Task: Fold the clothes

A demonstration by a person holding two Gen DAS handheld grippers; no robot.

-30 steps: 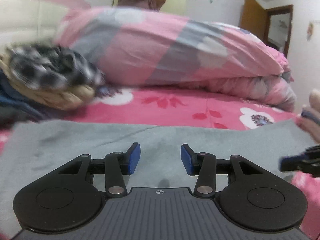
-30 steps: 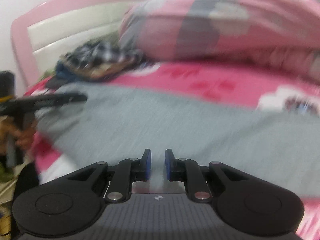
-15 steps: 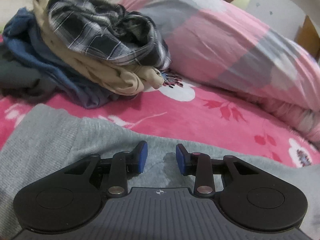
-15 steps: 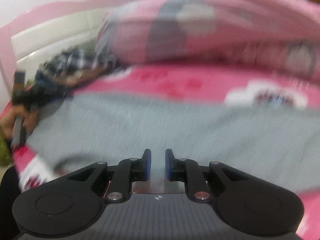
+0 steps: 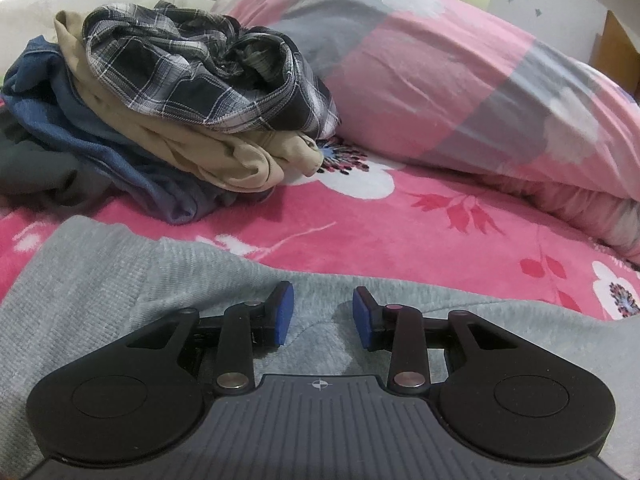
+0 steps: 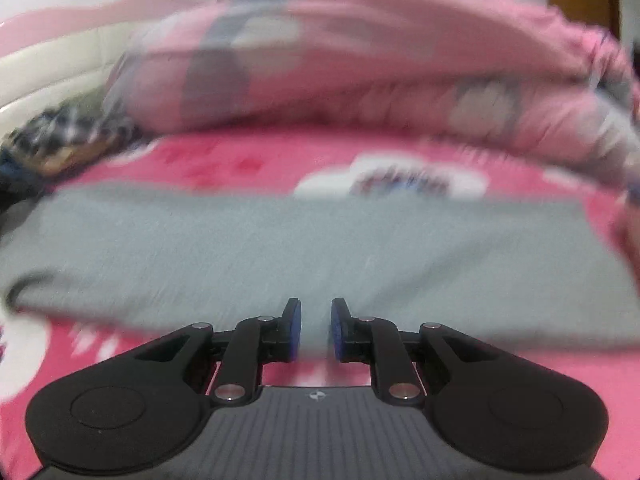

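Note:
A grey knit garment [image 5: 100, 280] lies spread on the pink floral bed. My left gripper [image 5: 321, 317] hovers low over its far edge, open, with a small wrinkle of grey cloth showing between the blue pads [image 5: 283, 316] but not pinched. In the blurred right wrist view the same grey garment [image 6: 300, 248] lies flat across the bed. My right gripper [image 6: 316, 330] sits at its near edge, its jaws a narrow gap apart, and nothing is visibly clamped.
A pile of unfolded clothes sits at the back left: a plaid shirt [image 5: 200, 72] on top, a beige piece [image 5: 208, 156] and blue fabric [image 5: 80, 136] under it. A bulky pink and grey duvet [image 5: 440, 80] fills the back. The pink bedsheet [image 5: 400, 224] lies between.
The left view swung left from the duvet to the clothes pile, and its jaws narrowed a little. The right gripper drew back to the garment's near edge; the other hand left its view.

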